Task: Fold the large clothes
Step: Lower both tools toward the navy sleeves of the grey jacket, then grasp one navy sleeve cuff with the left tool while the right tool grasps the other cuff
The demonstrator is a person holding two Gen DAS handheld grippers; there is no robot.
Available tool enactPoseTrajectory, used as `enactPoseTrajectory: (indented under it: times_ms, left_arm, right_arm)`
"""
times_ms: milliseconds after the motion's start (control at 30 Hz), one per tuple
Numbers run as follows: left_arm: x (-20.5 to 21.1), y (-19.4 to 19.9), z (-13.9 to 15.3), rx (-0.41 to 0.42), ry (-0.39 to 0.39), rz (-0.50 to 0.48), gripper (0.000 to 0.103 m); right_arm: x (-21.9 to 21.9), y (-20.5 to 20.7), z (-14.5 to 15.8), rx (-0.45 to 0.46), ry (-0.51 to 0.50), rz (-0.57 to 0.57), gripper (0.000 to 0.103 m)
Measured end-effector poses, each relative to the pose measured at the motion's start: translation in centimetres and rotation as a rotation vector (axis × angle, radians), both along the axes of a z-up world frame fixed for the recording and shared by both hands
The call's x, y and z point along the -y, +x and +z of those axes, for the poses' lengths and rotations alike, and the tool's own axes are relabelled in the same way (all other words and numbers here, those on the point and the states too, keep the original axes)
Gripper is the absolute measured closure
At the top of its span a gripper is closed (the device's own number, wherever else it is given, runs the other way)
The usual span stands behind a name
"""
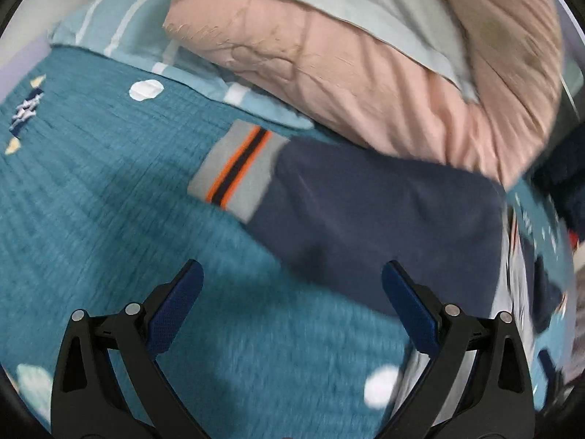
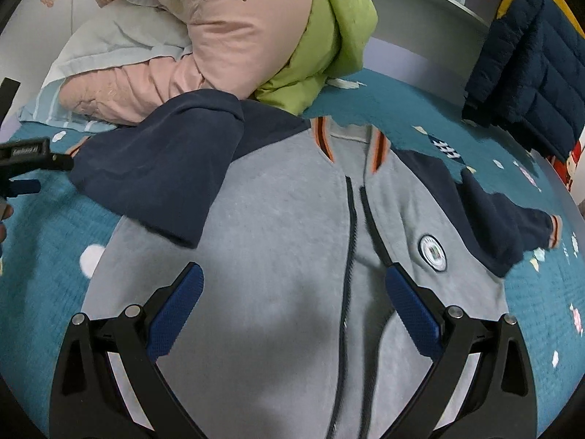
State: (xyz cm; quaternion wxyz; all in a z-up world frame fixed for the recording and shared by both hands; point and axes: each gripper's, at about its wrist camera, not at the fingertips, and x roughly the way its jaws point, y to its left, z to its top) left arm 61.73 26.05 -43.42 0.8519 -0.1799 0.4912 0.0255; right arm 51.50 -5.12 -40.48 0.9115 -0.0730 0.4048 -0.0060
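A grey zip jacket (image 2: 285, 241) with navy sleeves lies face up on a teal bedspread (image 2: 44, 256). Its left sleeve (image 2: 161, 164) is folded in over the chest; its grey cuff with orange and navy stripes (image 1: 237, 168) shows in the left wrist view beside the navy sleeve (image 1: 384, 219). The right sleeve (image 2: 501, 226) lies out to the side. My right gripper (image 2: 292, 285) is open above the jacket's front. My left gripper (image 1: 292, 281) is open above the bedspread (image 1: 109, 201), just short of the sleeve, and shows at the left edge of the right wrist view (image 2: 25, 168).
A pink quilt (image 2: 219, 29) and a green quilt (image 2: 329, 36) are piled at the head of the bed, over a striped pillow (image 1: 146, 29). A dark blue puffer jacket (image 2: 526, 69) hangs at the far right.
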Motion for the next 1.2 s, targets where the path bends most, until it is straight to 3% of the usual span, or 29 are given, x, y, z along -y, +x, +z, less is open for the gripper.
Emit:
enactPoseTrajectory:
  times_ms: [167,233,267,300,333,400,467,567,600,700,733,800,867,1033,1100,1200]
  left_arm:
    - [-1.1,3.8,-2.6,-0.079,-0.037,0.051,0.005]
    - [-0.8,4.7,-2.8,-0.069,0.022,0.055,0.008]
    - [-0.4,5.0,-2.7,-0.069,0.059,0.047,0.015]
    - [0.0,5.3,-2.5,-0.066,0.133,0.047,0.039]
    - [0.2,5.5,-2.3,-0.060,0.171,0.038,0.056]
    - [-0.1,5.6,-1.8,-0.021,0.105,0.000,0.080]
    - [-0.5,5.4,-0.8,0.005,0.098,-0.007,0.085]
    - [-2.6,4.4,2.1,0.094,0.086,0.026,0.085]
    - [-3.0,4.1,3.3,0.116,0.074,0.038,0.085]
    - [-4.8,3.7,6.8,0.179,0.127,0.039,0.085]
    - [-5.1,3.6,8.0,0.198,0.147,0.035,0.085]
    - [-5.8,3.5,10.2,0.233,0.165,0.036,0.085]
    - [-6.6,2.9,12.9,0.291,0.171,0.047,0.085]
    - [-6.1,-0.1,18.7,0.423,0.137,-0.011,0.086]
    - [-4.3,-1.5,22.0,0.479,0.116,-0.067,0.086]
    - [-0.3,-2.3,24.7,0.521,0.092,-0.176,0.086]
  right_arm:
    - [-0.3,1.7,-0.8,0.003,-0.005,0.006,0.007]
    - [-0.2,2.1,-1.2,0.003,-0.008,0.004,0.007]
    - [-0.1,2.4,-1.4,-0.002,-0.005,0.002,0.007]
    - [0.0,2.6,-1.5,-0.003,0.003,-0.001,0.007]
    - [0.1,2.7,-1.6,-0.001,0.007,-0.005,0.007]
    - [0.3,3.4,-1.8,-0.003,0.020,-0.016,0.007]
    - [0.5,4.3,-2.0,0.002,0.066,-0.013,0.007]
    - [0.6,5.9,-2.2,0.007,0.143,-0.003,0.009]
    - [0.4,6.7,-2.4,-0.001,0.167,0.010,0.017]
    - [-0.9,8.7,-2.8,-0.038,0.208,0.041,0.058]
    - [-1.3,9.1,-2.8,-0.041,0.227,0.056,0.066]
    - [-2.6,10.1,-2.8,-0.052,0.263,0.101,0.071]
    - [-3.9,10.7,-3.0,-0.067,0.306,0.162,0.086]
    - [-7.7,13.2,-4.5,-0.153,0.447,0.281,0.097]
    - [-8.7,14.3,-5.6,-0.202,0.466,0.276,0.098]
    - [-8.6,15.7,-7.4,-0.227,0.526,0.229,0.099]
